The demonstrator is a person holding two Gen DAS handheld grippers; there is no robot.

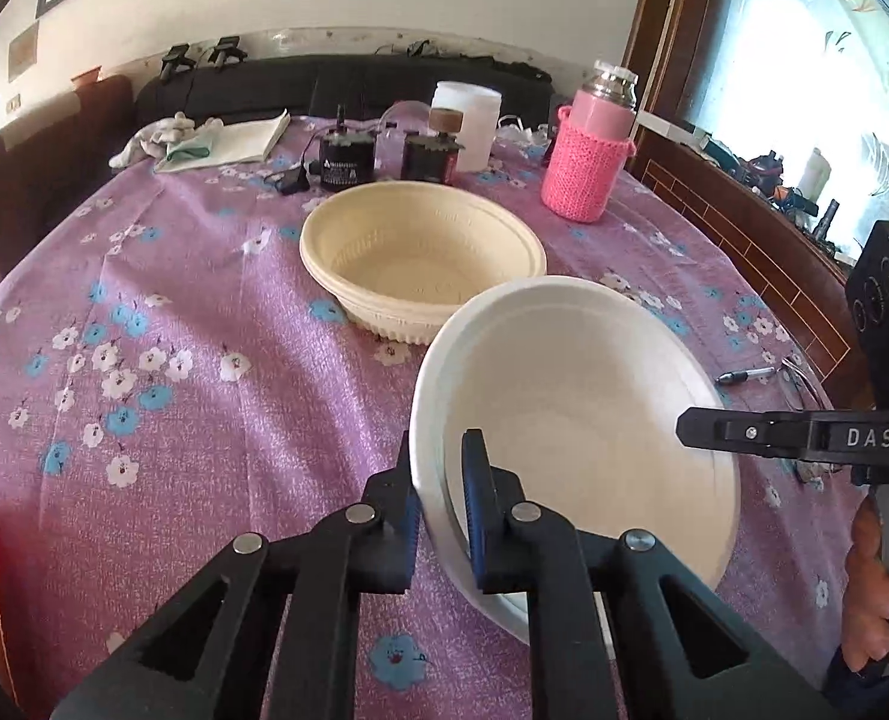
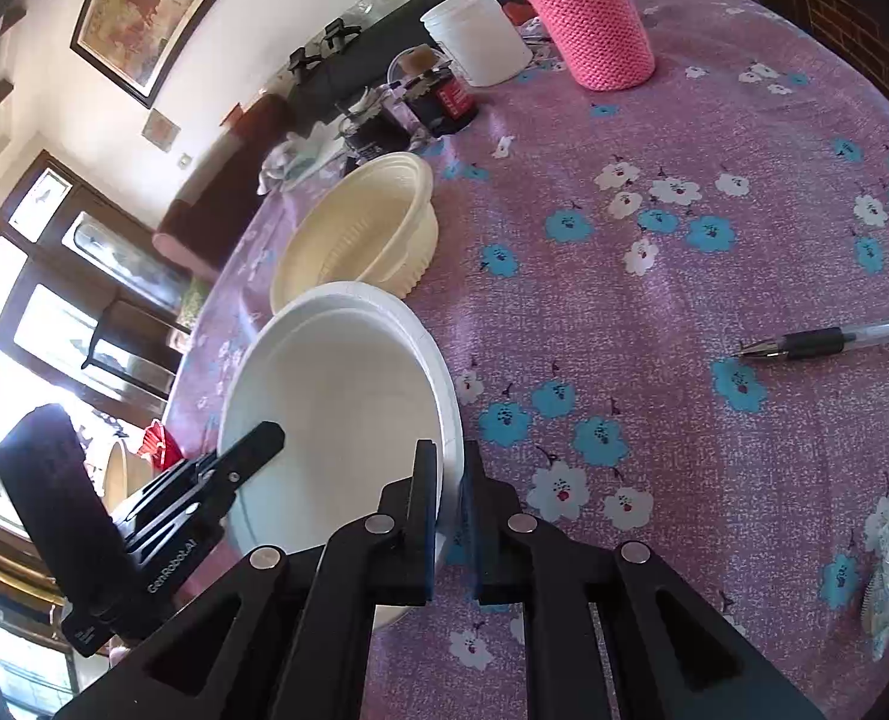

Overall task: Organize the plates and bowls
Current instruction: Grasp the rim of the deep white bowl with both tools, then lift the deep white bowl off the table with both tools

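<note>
White bowl (image 1: 588, 420) held tilted above the table (image 1: 204, 360), gripped on opposite sides of its rim by both tools. Left gripper (image 1: 444, 516): fingers pressed together on the rim, one pad (image 1: 477, 504) inside the bowl and the other outside. Right gripper (image 2: 447, 516): likewise pinching the rim at the bowl's other edge, one finger inside and one outside; in the left wrist view its tip reaches in over the rim from the right, with the person's hand (image 1: 876, 594) on its handle. Behind the white bowl, just beyond its far rim, a cream bowl (image 1: 420, 252) stands upright on the purple flowered tablecloth (image 2: 684, 276); ribbed walls showing below its rim suggest more than one bowl nested together. Farther back: a pink knitted bottle sleeve (image 1: 582, 168) around a flask, a white tub (image 1: 468, 120) and dark jars (image 1: 348, 162). A pen (image 2: 834, 342) lies on the cloth to the right, well apart from the bowls.
</note>
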